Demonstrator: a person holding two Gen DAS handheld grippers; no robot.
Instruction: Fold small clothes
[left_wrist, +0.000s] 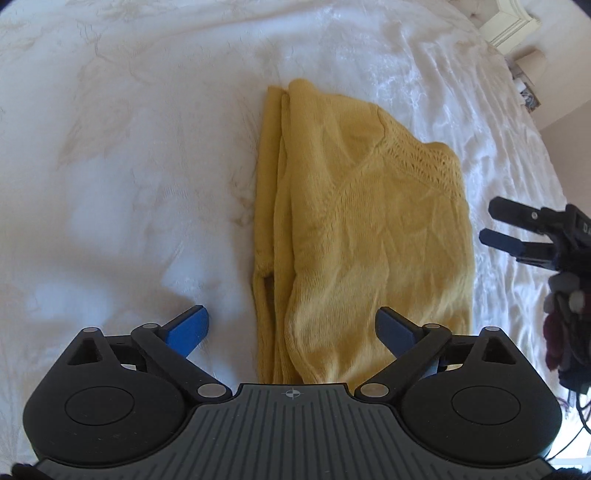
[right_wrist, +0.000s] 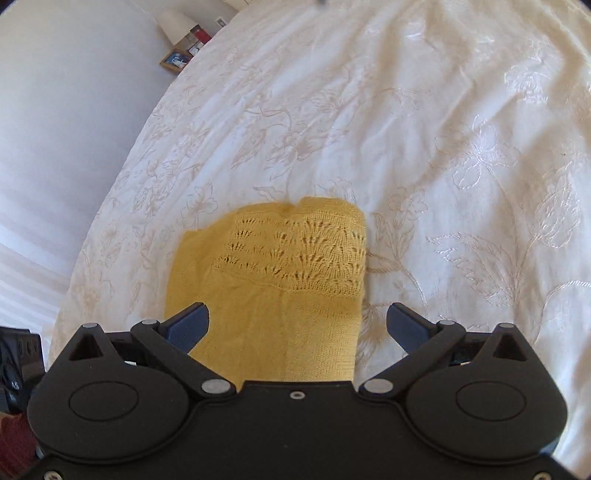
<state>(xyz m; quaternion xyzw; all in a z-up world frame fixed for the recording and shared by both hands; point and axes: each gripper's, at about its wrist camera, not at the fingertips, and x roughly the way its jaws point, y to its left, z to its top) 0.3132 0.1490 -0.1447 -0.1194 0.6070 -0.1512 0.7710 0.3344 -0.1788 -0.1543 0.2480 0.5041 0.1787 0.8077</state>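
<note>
**Garment Position Relative to Both Jaws**

You are holding the left gripper (left_wrist: 291, 328) low over the near end of the yellow knit garment (left_wrist: 365, 236), which is lying flat on the white embroidered bedspread (left_wrist: 129, 155). Its jaws are standing wide apart and are gripping nothing; the near hem is lying between and just beyond them, slightly right of centre. In the left wrist view the garment's long axis is running from near to far, almost in line with these jaws, with a narrow folded strip along its left edge and the lace-patterned yoke pointing far and to the right.

You are holding the right gripper (right_wrist: 297, 325) at the garment (right_wrist: 280, 280) from another side. Its jaws are also spread wide and empty, and are straddling the cloth's right edge: the left finger is sitting over yellow knit, the right finger over bare bedspread (right_wrist: 461, 166). In this view the lace band is lying just ahead of the jaws, at the far end.

Judgement: the garment looks partly folded lengthwise. The left gripper is nearer the hem, the right gripper nearer the lace end. A cross fold would likely mean carrying one short end along the long axis toward the other.
</note>
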